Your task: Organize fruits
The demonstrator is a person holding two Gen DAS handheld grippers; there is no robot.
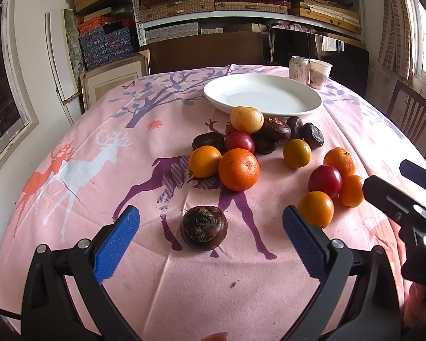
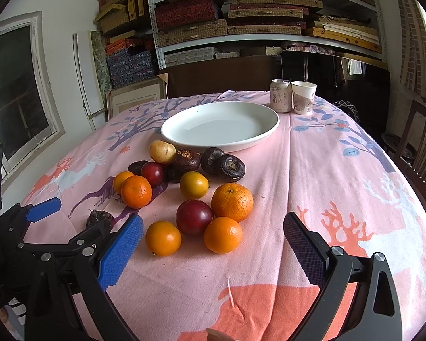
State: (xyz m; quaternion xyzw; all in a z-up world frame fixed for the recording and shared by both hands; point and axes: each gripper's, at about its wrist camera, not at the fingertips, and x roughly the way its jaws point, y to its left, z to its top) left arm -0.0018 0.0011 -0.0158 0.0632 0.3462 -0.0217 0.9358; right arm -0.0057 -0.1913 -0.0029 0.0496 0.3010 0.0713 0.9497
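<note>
Pink tablecloth (image 1: 99,199) carries loose fruit; left tongs (image 1: 210,236) spread around a chestnut (image 1: 204,228), right tongs (image 2: 213,244) spread

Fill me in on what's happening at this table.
A person holds two grippers over loose fruit on a pink tablecloth. The left gripper is open around a lone dark chestnut, not yet gripping. The right gripper is open and empty near the oranges. The white plate holds nothing.
</note>
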